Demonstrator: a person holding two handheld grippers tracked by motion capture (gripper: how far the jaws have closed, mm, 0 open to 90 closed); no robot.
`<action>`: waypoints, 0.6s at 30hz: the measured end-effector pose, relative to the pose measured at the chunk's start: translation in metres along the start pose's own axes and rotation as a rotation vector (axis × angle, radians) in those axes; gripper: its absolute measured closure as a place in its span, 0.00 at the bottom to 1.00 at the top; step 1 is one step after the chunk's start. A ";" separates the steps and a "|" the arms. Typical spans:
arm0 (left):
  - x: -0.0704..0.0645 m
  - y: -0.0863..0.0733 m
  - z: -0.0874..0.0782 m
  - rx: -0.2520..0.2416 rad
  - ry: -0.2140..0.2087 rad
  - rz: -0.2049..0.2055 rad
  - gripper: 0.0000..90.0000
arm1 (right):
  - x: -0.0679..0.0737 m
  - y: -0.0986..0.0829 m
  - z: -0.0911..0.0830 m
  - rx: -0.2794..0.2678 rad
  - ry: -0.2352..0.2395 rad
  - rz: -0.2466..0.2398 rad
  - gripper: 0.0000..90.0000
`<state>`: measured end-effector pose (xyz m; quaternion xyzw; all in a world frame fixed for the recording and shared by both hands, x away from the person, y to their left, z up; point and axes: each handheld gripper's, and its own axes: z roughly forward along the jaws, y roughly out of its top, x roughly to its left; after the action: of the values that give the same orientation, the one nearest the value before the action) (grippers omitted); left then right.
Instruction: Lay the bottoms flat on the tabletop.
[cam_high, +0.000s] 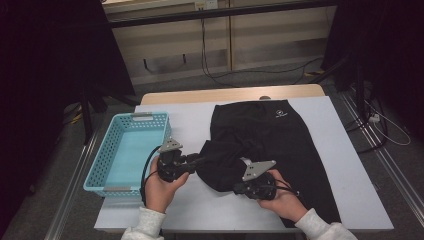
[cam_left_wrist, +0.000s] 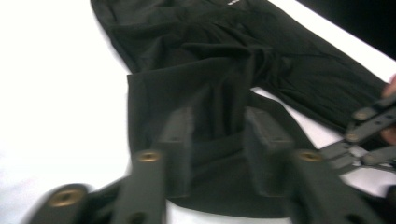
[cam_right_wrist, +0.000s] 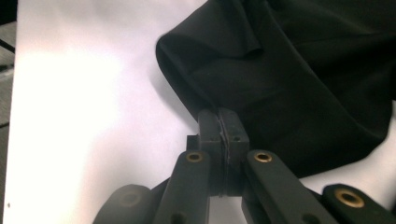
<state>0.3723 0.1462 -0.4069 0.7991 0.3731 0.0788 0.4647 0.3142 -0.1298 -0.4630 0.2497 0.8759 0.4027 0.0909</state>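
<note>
A pair of black trousers (cam_high: 280, 145) lies on the white table (cam_high: 350, 175), waistband with a small white logo at the far end. One leg is folded back toward the near left. My left gripper (cam_high: 201, 160) is open at the left edge of that fold, and in the left gripper view (cam_left_wrist: 219, 142) its jaws stand apart over the black fabric (cam_left_wrist: 205, 70). My right gripper (cam_high: 236, 189) is at the fold's near edge. In the right gripper view (cam_right_wrist: 220, 125) it is shut on the hem of the trousers (cam_right_wrist: 299, 84).
A light blue plastic basket (cam_high: 100, 167) stands at the table's left edge, close to my left hand. Bare white table (cam_right_wrist: 93, 93) lies between the basket and the trousers. Cables run over the floor beyond the table.
</note>
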 end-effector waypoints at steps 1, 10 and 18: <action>0.001 -0.001 0.003 0.009 0.006 0.000 0.63 | 0.000 -0.001 -0.001 0.001 -0.007 -0.005 1.00; -0.002 -0.012 0.032 0.093 -0.022 0.029 0.57 | -0.004 -0.005 -0.002 -0.004 -0.005 0.015 0.99; -0.007 -0.025 0.055 0.167 -0.063 0.062 0.65 | -0.002 -0.005 -0.002 0.000 0.000 0.013 0.99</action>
<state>0.3800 0.1107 -0.4559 0.8483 0.3386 0.0367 0.4055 0.3132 -0.1353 -0.4654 0.2552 0.8742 0.4034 0.0885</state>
